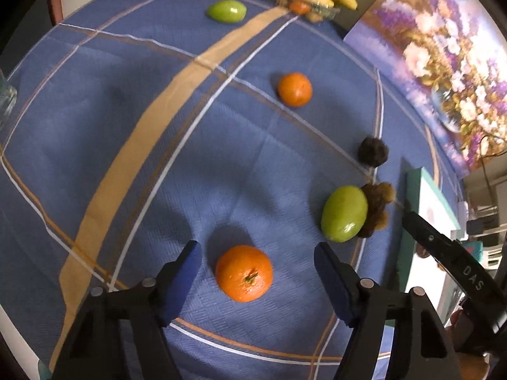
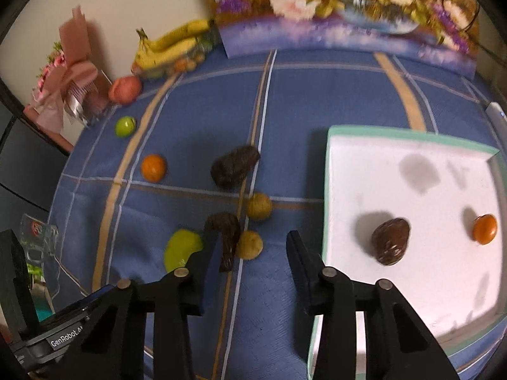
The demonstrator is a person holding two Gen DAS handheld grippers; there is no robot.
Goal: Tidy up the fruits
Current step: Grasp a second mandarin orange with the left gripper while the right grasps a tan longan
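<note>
My left gripper (image 1: 257,272) is open, its blue pads on either side of an orange (image 1: 244,273) lying on the blue tablecloth. A second orange (image 1: 294,89) and two green fruits (image 1: 344,213) (image 1: 227,11) lie farther off. My right gripper (image 2: 252,253) is open and empty above the cloth, near a brown fruit (image 2: 226,237), two small yellow fruits (image 2: 249,244) (image 2: 259,205) and a green fruit (image 2: 182,248). Another brown fruit (image 2: 234,165) lies beyond. The white tray (image 2: 412,285) with a teal rim holds a brown fruit (image 2: 390,240) and a small orange (image 2: 484,228).
Bananas (image 2: 168,47) and a red apple (image 2: 125,89) sit at the far edge by the wall. A flower painting (image 2: 342,9) leans at the back. A pink bouquet (image 2: 69,88) stands at the left. The right gripper's body (image 1: 456,266) shows beside the tray.
</note>
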